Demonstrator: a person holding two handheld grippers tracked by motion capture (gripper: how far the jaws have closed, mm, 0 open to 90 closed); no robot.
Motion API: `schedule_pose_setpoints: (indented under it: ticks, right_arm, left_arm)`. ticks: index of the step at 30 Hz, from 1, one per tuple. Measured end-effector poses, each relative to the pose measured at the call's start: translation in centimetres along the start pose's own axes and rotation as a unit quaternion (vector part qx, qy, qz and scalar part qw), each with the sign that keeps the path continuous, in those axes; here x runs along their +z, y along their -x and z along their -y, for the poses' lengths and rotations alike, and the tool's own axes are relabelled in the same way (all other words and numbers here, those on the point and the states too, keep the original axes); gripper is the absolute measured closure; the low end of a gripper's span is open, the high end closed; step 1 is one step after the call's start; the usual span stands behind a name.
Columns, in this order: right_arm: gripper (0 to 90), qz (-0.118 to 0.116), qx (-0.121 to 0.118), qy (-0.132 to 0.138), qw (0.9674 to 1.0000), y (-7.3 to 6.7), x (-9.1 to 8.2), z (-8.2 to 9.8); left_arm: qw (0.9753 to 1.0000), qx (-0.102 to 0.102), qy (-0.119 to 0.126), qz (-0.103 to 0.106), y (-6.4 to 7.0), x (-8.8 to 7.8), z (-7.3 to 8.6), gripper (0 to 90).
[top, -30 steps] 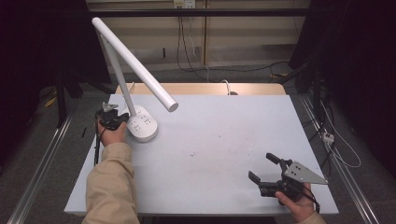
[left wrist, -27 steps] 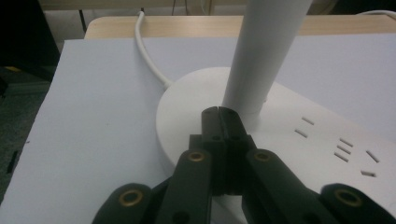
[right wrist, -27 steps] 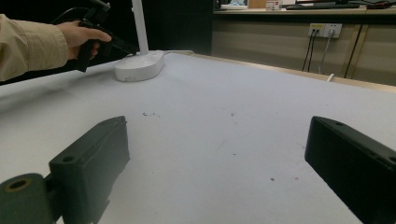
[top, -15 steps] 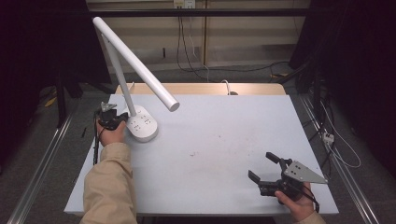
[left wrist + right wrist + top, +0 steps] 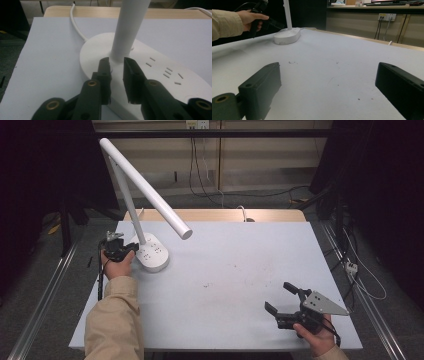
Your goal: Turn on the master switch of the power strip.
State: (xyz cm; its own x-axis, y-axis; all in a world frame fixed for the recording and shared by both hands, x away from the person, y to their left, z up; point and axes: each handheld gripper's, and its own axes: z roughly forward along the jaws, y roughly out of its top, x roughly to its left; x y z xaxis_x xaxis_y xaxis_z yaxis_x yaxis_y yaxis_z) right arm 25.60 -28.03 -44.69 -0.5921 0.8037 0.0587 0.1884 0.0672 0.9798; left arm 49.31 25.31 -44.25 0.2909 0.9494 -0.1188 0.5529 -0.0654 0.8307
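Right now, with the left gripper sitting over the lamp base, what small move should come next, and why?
Probably ease the left gripper a touch forward and down. Its jaws stand slightly apart over the white lamp base, just short of the upright post, with a small round spot on the base, perhaps a button, at the left tip. The right gripper rests wide open near the table edge, so it can stay put.

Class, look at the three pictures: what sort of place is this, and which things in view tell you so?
Probably a lab or recording workstation, not a home: a bare grey table holding just a white desk lamp, loose cables trailing on the floor, and wall sockets behind.
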Motion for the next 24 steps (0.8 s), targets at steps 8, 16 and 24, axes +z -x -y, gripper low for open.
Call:
schedule_pose_setpoints:
  ticks: [8,16,24]
  right_arm:
    - [5.9,-0.002,0.000,-0.001,1.0000,0.0,0.3,0.0]
    - [5.9,-0.001,-0.001,-0.001,1.0000,0.1,0.1,0.0]
    - [5.9,0.000,-0.005,0.000,1.0000,0.1,-0.1,-0.1]
  left_arm:
    - [0.9999,-0.003,0.001,0.013,0.5,-0.6,0.0,66.0]
    - [0.9995,-0.011,-0.009,0.028,0.8,-1.1,0.0,48.7]
    - [0.9989,-0.016,0.001,0.045,1.3,-2.1,-0.1,37.5]
